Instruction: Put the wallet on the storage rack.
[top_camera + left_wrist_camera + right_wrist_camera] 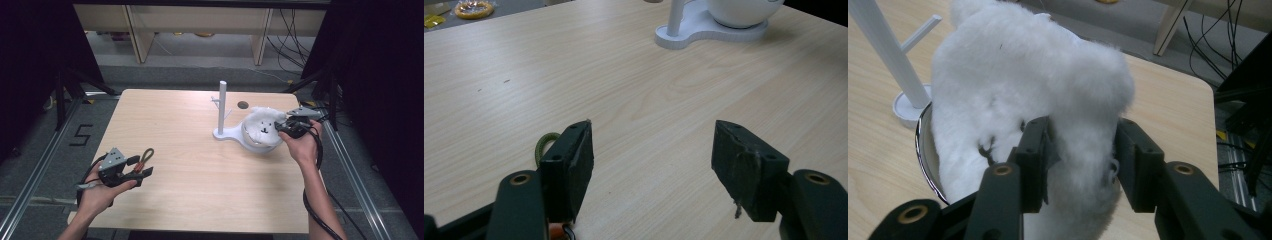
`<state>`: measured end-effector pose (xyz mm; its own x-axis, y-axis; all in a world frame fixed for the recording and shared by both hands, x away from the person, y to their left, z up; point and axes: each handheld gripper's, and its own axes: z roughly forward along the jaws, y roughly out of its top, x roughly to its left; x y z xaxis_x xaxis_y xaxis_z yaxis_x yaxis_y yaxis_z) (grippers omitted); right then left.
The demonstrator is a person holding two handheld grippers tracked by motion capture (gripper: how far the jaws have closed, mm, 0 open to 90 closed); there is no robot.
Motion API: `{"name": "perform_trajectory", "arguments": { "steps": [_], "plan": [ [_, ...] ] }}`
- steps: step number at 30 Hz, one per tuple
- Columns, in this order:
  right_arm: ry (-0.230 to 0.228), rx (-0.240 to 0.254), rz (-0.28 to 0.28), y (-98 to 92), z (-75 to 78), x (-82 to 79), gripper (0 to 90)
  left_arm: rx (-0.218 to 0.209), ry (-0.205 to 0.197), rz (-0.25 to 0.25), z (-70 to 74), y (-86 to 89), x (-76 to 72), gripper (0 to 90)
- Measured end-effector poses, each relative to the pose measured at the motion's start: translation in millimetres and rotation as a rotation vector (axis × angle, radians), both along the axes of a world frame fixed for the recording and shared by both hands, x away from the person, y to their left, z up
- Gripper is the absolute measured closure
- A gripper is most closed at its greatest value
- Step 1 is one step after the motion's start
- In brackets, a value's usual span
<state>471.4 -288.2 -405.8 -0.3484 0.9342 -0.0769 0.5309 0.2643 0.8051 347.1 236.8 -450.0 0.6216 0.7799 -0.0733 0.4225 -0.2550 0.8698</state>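
A white fluffy plush toy point(262, 122) with a small dark face lies in a round white bowl point(257, 145) at the table's right. My right gripper point(281, 125) reaches it from the right. In the right gripper view a fold of the plush toy point(1023, 75) fills the gap of the right gripper point(1080, 155); the jaws stand apart and the fluff brushes both pads. At the front left, my left gripper point(142, 169) hovers low and open, with nothing between the jaws of the left gripper point(651, 160). An olive cord loop point(147, 155) lies just past its left jaw, also seen as the cord loop point(543, 144).
A white stand point(222, 107) with a thin upright post and small side pegs rises from a flat base point(684, 35) that joins the bowl. A dark round hole point(243, 105) is in the tabletop behind it. Cables trail from both grippers.
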Motion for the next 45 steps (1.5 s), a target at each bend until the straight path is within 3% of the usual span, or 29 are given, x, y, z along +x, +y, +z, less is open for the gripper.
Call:
{"name": "perform_trajectory", "arguments": {
  "steps": [5,7,13,16,23,41,42,45],
  "plan": [
    [-0.004,0.031,-0.021,2.5,0.5,-4.7,51.3,0.007,-0.002,-0.007,0.1,-0.5,2.0,32.1],
    [-0.029,0.030,-0.012,2.4,-0.7,-5.0,48.5,0.015,-0.004,-0.006,0.7,-0.9,2.5,32.1],
    [-0.006,0.057,-0.051,3.7,0.4,-9.4,42.2,0.017,0.001,-0.018,0.9,-2.1,5.2,31.9],
    [-0.032,0.043,-0.041,0.7,0.5,-9.4,39.8,0.025,0.005,-0.016,0.9,-2.6,5.9,31.8],
    [-0.045,0.061,-0.056,-0.9,2.7,-17.5,36.7,0.023,-0.010,-0.018,2.9,-3.4,7.5,32.1],
    [-0.047,0.102,-0.032,5.0,-6.5,-48.2,34.3,0.065,0.020,-0.022,5.4,-2.1,12.4,31.3],
    [-0.042,0.126,-0.069,8.9,-7.3,-52.0,34.3,0.069,0.018,-0.021,5.2,-1.8,12.7,31.3],
    [-0.051,0.113,-0.037,7.6,-8.9,-57.8,34.4,0.078,0.029,-0.017,5.3,-1.7,13.0,31.4]
  ]
}}
